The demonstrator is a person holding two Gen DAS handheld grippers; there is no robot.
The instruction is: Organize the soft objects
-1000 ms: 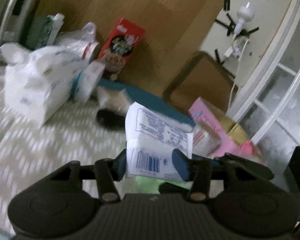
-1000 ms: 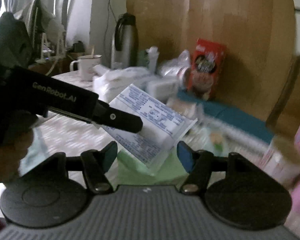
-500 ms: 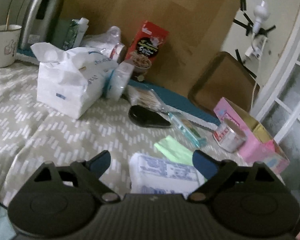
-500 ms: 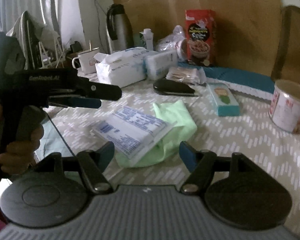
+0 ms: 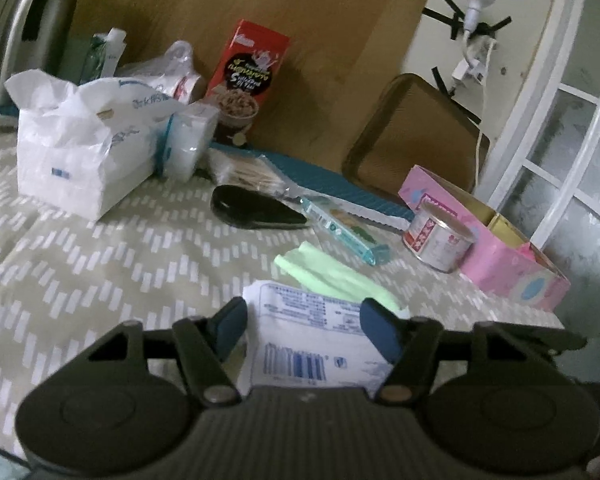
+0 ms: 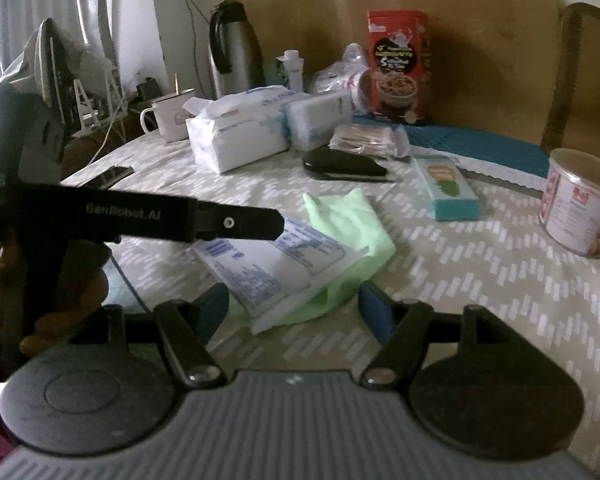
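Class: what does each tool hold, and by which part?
Right tool: nothing. Left tool straddles the white tissue pack's barcode end; whether it grips cannot be told.

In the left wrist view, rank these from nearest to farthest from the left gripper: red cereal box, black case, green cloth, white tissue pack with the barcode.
1. White tissue pack, between the open jaws of the left gripper.
2. Green cloth, just beyond, slightly right.
3. Black case, mid-table.
4. Red cereal box, upright at the back.
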